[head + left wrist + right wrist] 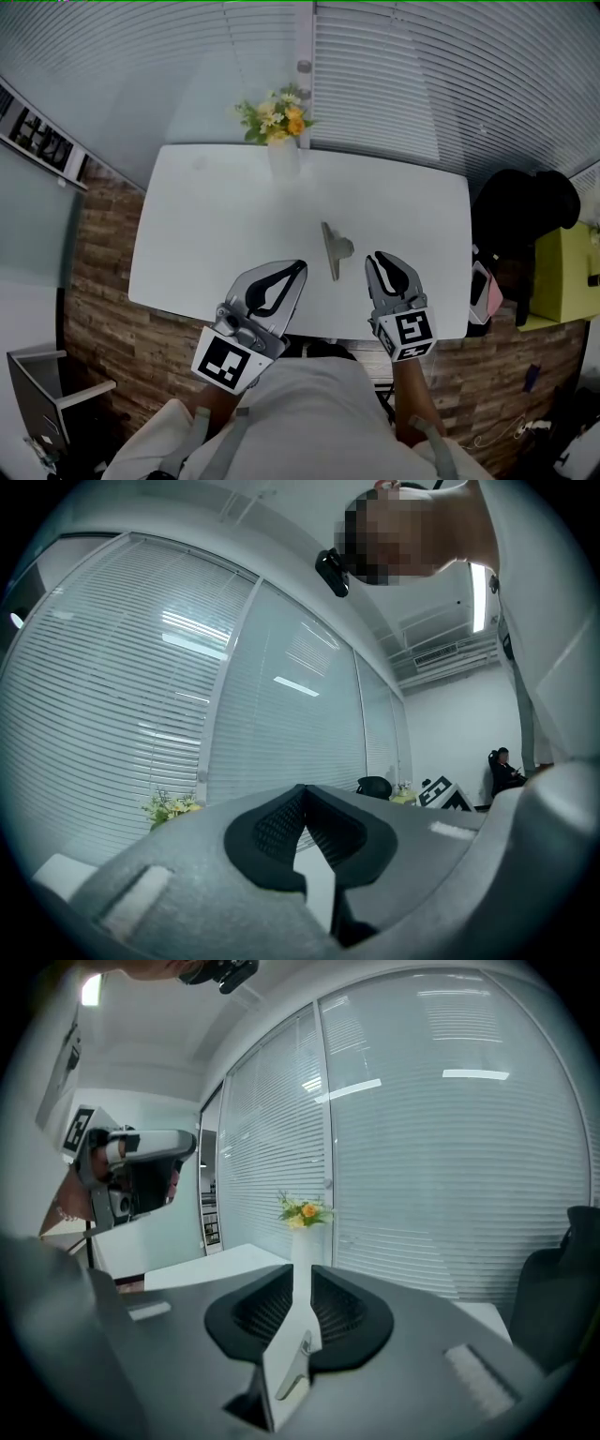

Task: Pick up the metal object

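Observation:
The metal object (333, 248), a flat grey clip-like piece, lies on the white table (206, 216) near its front edge. My right gripper (385, 259) hovers just right of it with its jaws a narrow gap apart and nothing between them. In the right gripper view the right gripper (302, 1274) looks down past its jaws at the metal object (296, 1371) on the table. My left gripper (298, 267) sits left of the object, above the table's front edge. The left gripper view shows the left gripper (302, 791) with its tips meeting, empty.
A white vase of yellow flowers (281, 150) stands at the table's far edge, also seen as the vase (302, 1241) straight ahead of the right gripper. A black chair (520, 211) and a yellow-green box (562, 272) are off the table's right end. Window blinds lie beyond.

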Available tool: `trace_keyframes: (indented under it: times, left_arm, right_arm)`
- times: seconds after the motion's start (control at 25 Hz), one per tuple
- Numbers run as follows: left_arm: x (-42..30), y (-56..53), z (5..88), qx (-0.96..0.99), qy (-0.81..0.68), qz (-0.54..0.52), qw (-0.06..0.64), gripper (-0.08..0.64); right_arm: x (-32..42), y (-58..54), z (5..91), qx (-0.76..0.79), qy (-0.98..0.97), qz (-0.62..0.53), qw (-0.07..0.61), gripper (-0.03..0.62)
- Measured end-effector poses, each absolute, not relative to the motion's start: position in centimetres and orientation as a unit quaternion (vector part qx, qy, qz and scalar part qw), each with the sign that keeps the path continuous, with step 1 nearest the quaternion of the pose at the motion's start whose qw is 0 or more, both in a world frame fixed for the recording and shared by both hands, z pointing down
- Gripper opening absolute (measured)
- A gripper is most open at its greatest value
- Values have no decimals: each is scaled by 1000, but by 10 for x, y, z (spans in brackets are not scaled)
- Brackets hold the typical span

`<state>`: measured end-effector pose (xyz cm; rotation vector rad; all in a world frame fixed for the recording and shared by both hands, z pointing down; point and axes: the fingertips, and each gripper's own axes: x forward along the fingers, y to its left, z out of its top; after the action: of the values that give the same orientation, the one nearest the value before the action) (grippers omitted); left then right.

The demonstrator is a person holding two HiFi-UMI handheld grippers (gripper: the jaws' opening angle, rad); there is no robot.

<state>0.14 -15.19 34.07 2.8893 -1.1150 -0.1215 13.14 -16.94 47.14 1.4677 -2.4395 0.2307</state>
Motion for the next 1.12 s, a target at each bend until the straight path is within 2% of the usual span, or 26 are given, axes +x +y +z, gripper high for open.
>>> trace_keyframes:
  times: [1.12]
  left_arm:
    - [-6,-179,345,928,-369,-34,27,2]
  right_arm:
    - [144,-227,663,484,-820,220,212,107]
